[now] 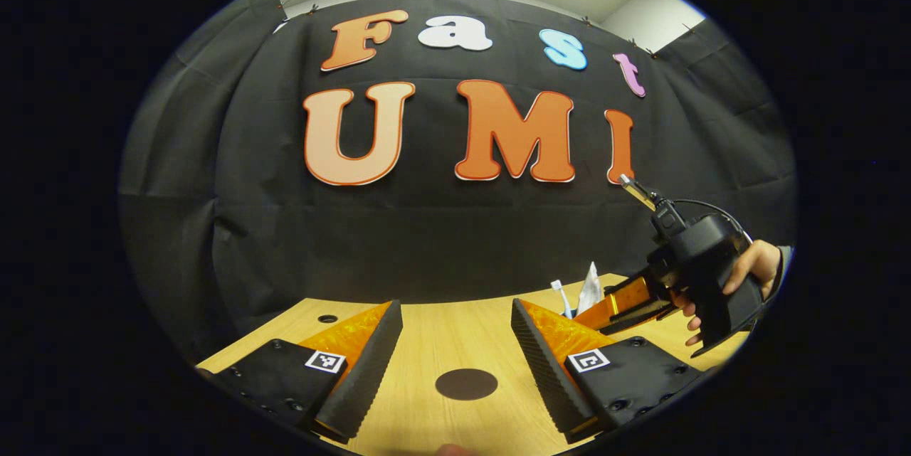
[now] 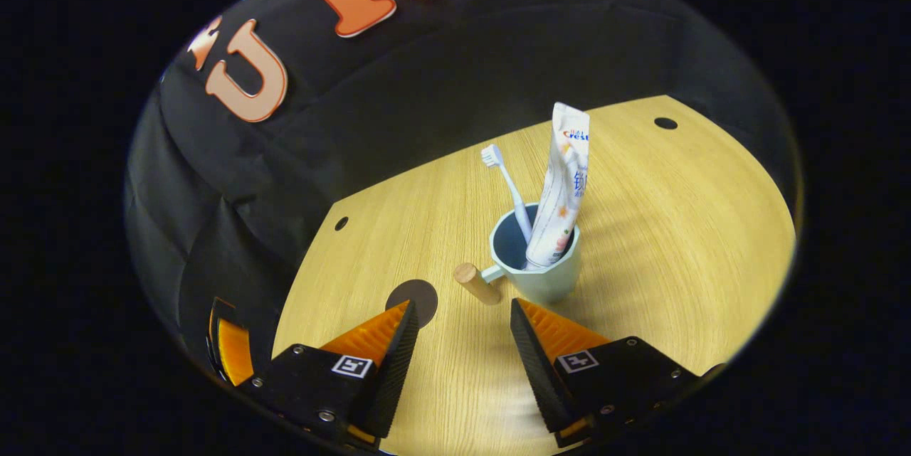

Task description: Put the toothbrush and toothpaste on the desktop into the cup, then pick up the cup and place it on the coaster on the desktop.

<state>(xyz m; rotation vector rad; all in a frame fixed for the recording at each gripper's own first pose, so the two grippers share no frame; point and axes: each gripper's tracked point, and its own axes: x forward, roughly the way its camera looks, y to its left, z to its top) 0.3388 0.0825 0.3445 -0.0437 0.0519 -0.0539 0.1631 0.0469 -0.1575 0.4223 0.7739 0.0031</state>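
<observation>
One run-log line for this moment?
toothbrush, toothpaste: in cup | cup: on desk, off coaster | right claw: open, near handle | left claw: open

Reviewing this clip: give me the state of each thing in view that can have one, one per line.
cup: upright on the desk, not on the coaster
toothbrush: standing in the cup, head up
toothpaste: standing in the cup
coaster: flat, bare
left gripper: open, holding nothing
right gripper: open, short of the cup's handle
</observation>
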